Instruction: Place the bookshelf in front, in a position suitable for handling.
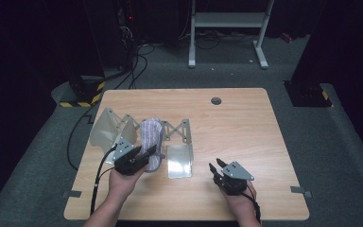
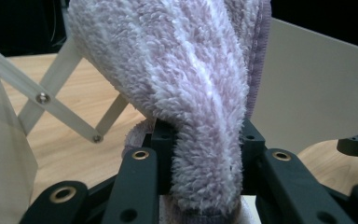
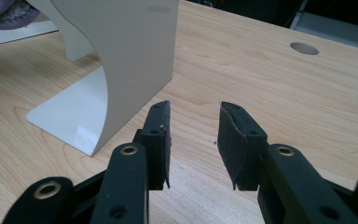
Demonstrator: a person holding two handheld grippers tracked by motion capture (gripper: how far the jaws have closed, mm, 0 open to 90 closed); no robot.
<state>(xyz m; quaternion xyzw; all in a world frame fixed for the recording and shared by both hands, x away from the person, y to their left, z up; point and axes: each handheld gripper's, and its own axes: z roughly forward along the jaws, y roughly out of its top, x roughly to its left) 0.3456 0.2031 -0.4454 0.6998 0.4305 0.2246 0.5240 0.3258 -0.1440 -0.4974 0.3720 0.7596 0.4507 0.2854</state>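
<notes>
High view: near the front edge, the right gripper (image 1: 215, 167) rests with jaws spread and nothing between them. Farther left, the left gripper (image 1: 150, 152) pinches a lilac towel (image 1: 150, 135) draped over the folding rack (image 1: 182, 158) on the table (image 1: 236, 123).

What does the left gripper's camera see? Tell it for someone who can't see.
A fluffy pale purple towel hangs bunched between the left gripper's two black jaws, which squeeze it. Behind it stand an expandable beige metal bookend rack with crossed struts and the light wooden table.
</notes>
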